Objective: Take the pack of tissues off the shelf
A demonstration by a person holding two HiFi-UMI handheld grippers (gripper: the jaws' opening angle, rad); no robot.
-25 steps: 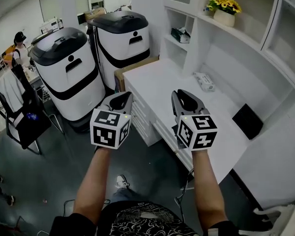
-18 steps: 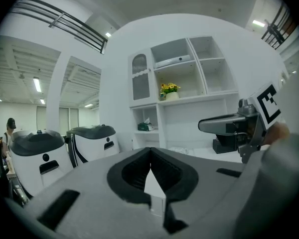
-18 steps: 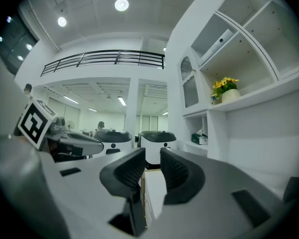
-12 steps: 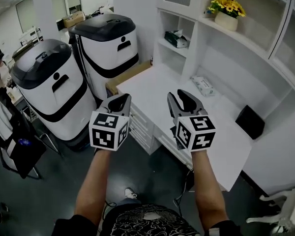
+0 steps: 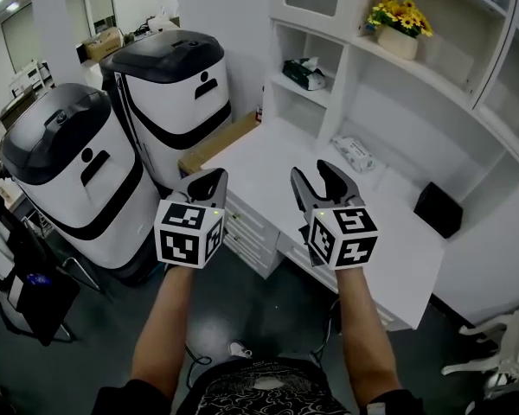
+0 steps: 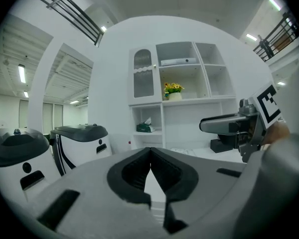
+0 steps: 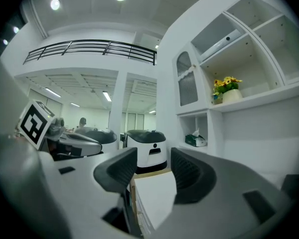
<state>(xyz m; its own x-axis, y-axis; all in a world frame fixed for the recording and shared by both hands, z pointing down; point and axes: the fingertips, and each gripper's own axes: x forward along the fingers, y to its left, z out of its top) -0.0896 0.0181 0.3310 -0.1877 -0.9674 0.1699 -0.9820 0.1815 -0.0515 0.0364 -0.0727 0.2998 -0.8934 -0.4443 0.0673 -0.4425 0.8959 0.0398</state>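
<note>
Pack of tissues (image 5: 304,73) sits in low shelf (image 5: 322,95) cubby, ahead of right gripper (image 5: 311,173), well apart (left gripper (image 5: 209,176) farther). Right jaws opening, nothing between; left jaws closed, empty.

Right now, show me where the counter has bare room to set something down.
The counter is bare from its left edge to the white pack, and again between that pack and the black box. The small cubby is tight around the tissue box.
</note>
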